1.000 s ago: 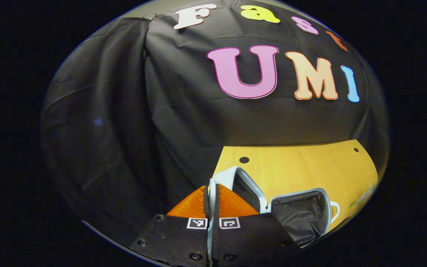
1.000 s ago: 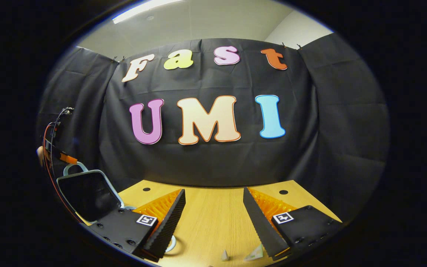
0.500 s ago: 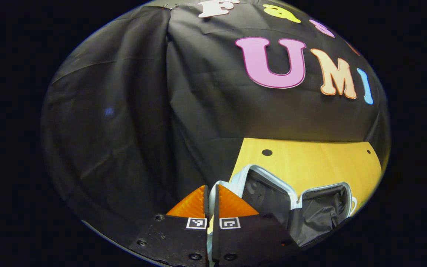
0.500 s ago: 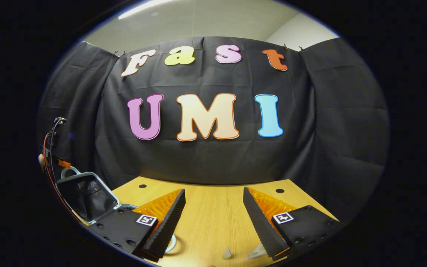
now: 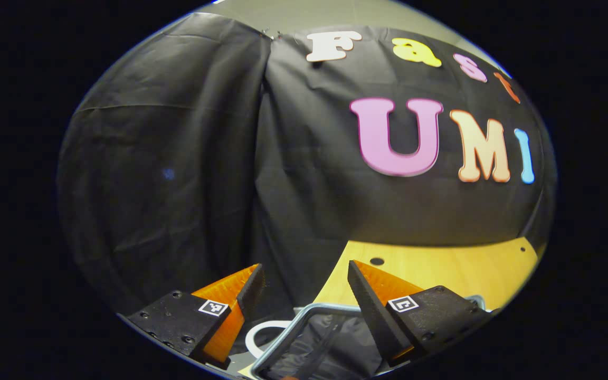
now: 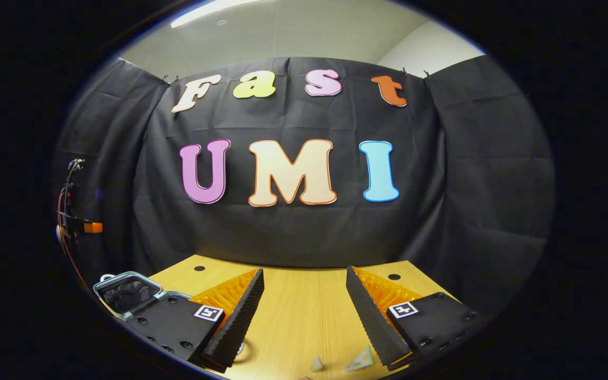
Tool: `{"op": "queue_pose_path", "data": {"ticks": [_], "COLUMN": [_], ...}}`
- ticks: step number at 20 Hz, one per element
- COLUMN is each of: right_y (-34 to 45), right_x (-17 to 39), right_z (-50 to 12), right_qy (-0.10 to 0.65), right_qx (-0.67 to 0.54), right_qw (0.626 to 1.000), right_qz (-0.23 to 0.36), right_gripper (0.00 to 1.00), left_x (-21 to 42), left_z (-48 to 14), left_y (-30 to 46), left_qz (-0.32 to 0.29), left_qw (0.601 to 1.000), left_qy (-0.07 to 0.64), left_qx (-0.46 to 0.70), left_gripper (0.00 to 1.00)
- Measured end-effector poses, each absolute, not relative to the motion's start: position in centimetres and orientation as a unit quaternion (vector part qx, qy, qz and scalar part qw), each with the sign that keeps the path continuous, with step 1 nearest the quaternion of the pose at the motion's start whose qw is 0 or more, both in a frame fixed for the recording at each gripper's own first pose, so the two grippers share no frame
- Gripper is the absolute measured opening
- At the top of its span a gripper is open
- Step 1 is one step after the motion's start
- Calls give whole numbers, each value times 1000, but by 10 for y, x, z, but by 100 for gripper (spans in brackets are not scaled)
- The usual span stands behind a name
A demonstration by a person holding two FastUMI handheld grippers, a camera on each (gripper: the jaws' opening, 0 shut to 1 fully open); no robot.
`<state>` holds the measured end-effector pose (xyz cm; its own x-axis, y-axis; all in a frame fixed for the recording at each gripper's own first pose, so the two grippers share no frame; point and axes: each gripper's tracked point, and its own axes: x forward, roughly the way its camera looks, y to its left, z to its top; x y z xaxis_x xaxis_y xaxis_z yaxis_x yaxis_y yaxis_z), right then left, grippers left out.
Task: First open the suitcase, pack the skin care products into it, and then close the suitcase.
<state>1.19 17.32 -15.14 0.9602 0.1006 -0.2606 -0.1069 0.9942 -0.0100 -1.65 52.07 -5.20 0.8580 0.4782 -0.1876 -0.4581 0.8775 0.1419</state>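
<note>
Left tool [image 5: 304, 274] released, fingers spread wide, nothing between them, hanging over the open suitcase [image 5: 304, 338] at the desk's [image 5: 441, 269] left edge. Suitcase lid lies flat, silver rim and black lining up; can't tell any contents inside. White handle loop [image 5: 262, 338] sits just below the left finger. Right tool [image 6: 304, 295] also released, wide apart, above bare desk near the front edge. Suitcase [image 6: 124, 290] shows by its left finger. Two small pale wedge-shaped bits [image 6: 359, 361] lie at the front edge.
</note>
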Motion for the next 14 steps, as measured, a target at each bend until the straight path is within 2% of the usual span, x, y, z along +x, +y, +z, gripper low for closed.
{"op": "queue_pose_path", "data": {"ticks": [1,2,6,10,14], "right_y": [167,160,136,108,80], "right_x": [13,13,14,14,12], "right_z": [-149,-146,-139,-133,-129], "right_qy": [125,117,100,96,95], "right_qx": [-16,-19,-26,-13,-7], "right_qw": [991,992,993,993,993], "right_qz": [49,47,55,61,71], "right_gripper": [98,97,97,97,97], "left_x": [-16,-16,-17,-10,5], "left_z": [-44,-34,-22,-33,-55], "left_y": [506,491,412,336,255], "left_qz": [239,233,212,197,144], "left_qw": [966,970,976,980,989], "left_qy": [85,62,20,16,33], "left_qx": [40,36,39,20,4], "left_gripper": [98,94,94,94,94]}}
